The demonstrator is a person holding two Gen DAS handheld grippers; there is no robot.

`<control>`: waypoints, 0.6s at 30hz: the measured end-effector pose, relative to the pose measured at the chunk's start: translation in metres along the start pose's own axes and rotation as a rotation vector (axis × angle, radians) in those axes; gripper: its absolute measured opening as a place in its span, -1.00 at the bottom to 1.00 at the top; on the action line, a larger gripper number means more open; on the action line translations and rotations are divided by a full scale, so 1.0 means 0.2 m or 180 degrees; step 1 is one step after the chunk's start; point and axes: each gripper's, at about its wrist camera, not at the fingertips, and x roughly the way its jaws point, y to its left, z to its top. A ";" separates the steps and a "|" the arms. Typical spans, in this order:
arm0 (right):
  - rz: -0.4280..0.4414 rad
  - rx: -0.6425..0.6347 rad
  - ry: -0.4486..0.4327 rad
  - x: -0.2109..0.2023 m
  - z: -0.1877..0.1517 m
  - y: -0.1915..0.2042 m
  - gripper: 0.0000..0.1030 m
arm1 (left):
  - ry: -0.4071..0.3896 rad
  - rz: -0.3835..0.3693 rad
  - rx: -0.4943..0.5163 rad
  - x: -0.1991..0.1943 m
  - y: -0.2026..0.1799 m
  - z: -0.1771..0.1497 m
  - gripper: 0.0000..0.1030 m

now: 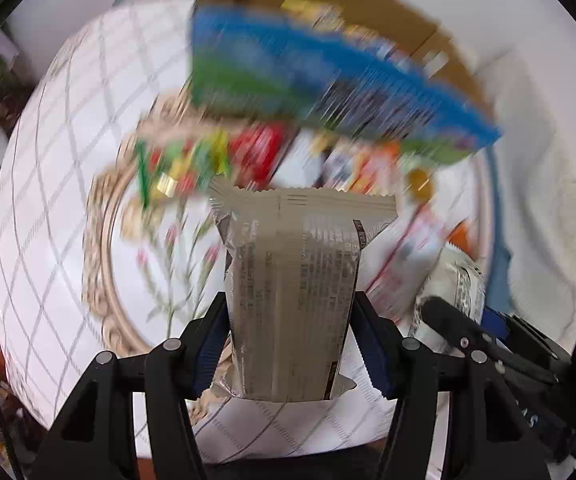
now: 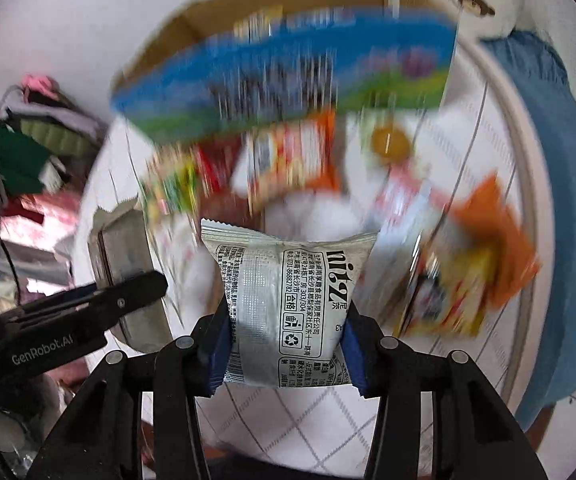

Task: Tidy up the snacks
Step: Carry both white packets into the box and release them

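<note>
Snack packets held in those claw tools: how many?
2. A beige packet sits in the left gripper; a silver packet sits in the right gripper. More snacks lie blurred on the table.

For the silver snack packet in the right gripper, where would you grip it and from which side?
Grip the silver packet across its puffed middle, coming from above with a finger on each long side edge, as the right gripper does here. The crimped end seals are flat and slippery; the narrower width fits between the fingers.

Matt beige foil packet [image 1: 292, 280], glossy silver plastic packet [image 2: 288, 312], brown cardboard box [image 1: 328, 4], woven quilted tablecloth [image 1: 47, 208].
</note>
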 end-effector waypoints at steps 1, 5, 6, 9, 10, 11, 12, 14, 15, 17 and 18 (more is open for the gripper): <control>0.0020 0.0001 -0.0086 -0.06 0.08 -0.01 -0.03 | -0.0064 -0.0058 0.0031 -0.06 -0.03 0.06 0.11; 0.0054 -0.0016 -0.0408 -0.23 0.39 -0.02 -0.03 | -0.0260 -0.0132 0.0168 -0.20 -0.13 0.41 0.12; 0.0027 -0.0028 -0.0481 -0.26 0.48 -0.01 -0.03 | -0.0305 -0.0114 0.0207 -0.21 -0.15 0.49 0.12; -0.0103 -0.0070 -0.0663 -0.35 0.70 -0.03 -0.03 | -0.0373 0.0005 0.0281 -0.18 -0.20 0.71 0.12; -0.0131 -0.0081 -0.0683 -0.35 0.78 -0.05 -0.03 | -0.0362 0.0052 0.0303 -0.16 -0.19 0.78 0.12; -0.0144 -0.0070 -0.0676 -0.34 0.86 -0.06 -0.03 | -0.0333 0.0116 0.0285 -0.13 -0.19 0.88 0.12; -0.0143 -0.0065 -0.0672 -0.32 0.93 -0.08 -0.03 | -0.0299 0.0166 0.0276 -0.09 -0.16 0.96 0.12; -0.0153 -0.0061 -0.0628 -0.27 1.04 -0.10 -0.03 | -0.0196 0.0258 0.0274 0.01 -0.13 1.05 0.12; -0.0135 -0.0062 -0.0593 -0.24 1.10 -0.11 -0.03 | -0.0115 0.0304 0.0260 0.07 -0.11 1.11 0.12; -0.0071 -0.0091 -0.0481 -0.13 1.19 -0.09 -0.03 | 0.0050 0.0348 0.0219 0.18 -0.06 1.18 0.12; -0.0035 -0.0106 -0.0408 -0.09 1.22 -0.08 -0.03 | 0.0160 0.0358 0.0190 0.25 -0.03 1.22 0.12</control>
